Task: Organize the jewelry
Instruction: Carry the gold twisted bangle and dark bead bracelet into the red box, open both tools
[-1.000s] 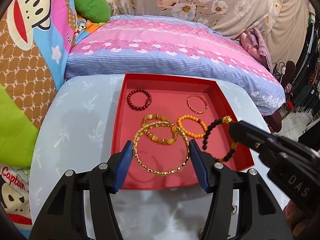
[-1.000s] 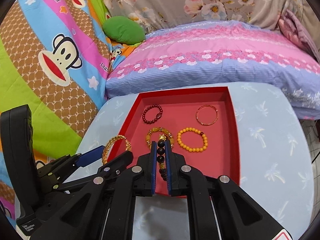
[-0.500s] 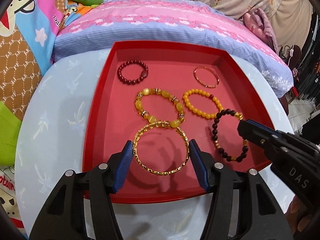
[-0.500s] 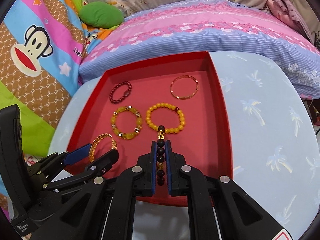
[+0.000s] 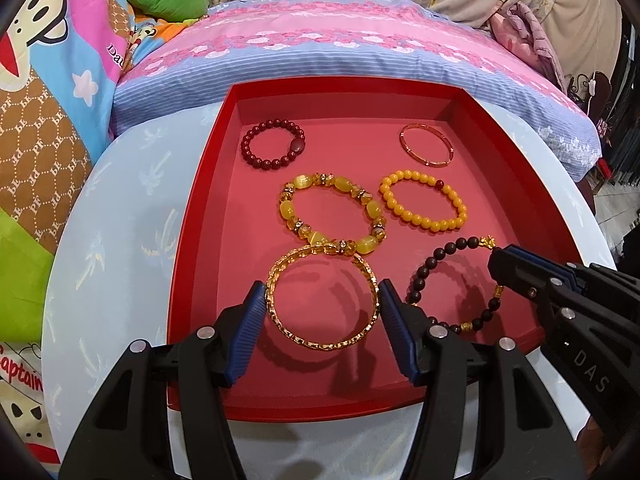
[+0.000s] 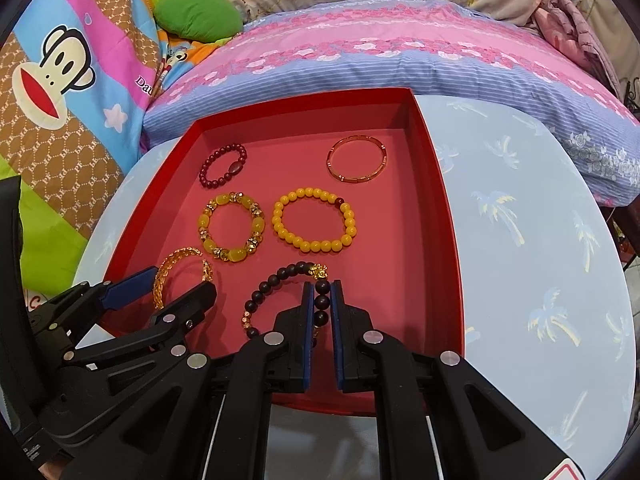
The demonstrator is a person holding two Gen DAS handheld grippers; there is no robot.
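Placing step: left gripper [image 5: 322,306], jaws half-open, clasps the gold chain-link bangle [image 5: 322,297]; right gripper [image 6: 321,312], jaws nearly closed, pinches the dark wooden-bead bracelet [image 6: 280,300]; both low over the red tray [image 5: 200,216], lower frame; next, likely release.

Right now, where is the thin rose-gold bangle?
The rose-gold bangle lies flat in the far right corner of the red tray, just behind the yellow bead bracelet; no claw is near it.

Shiny textured gold-metal bangle [image 5: 322,297], glossy dark beaded bracelet [image 6: 280,280], matt red tray [image 5: 192,216], black plastic tongs with ribbed blue pads [image 5: 248,332], smooth pale-blue printed table [image 6: 520,240], soft printed cloth bedding [image 5: 320,40]
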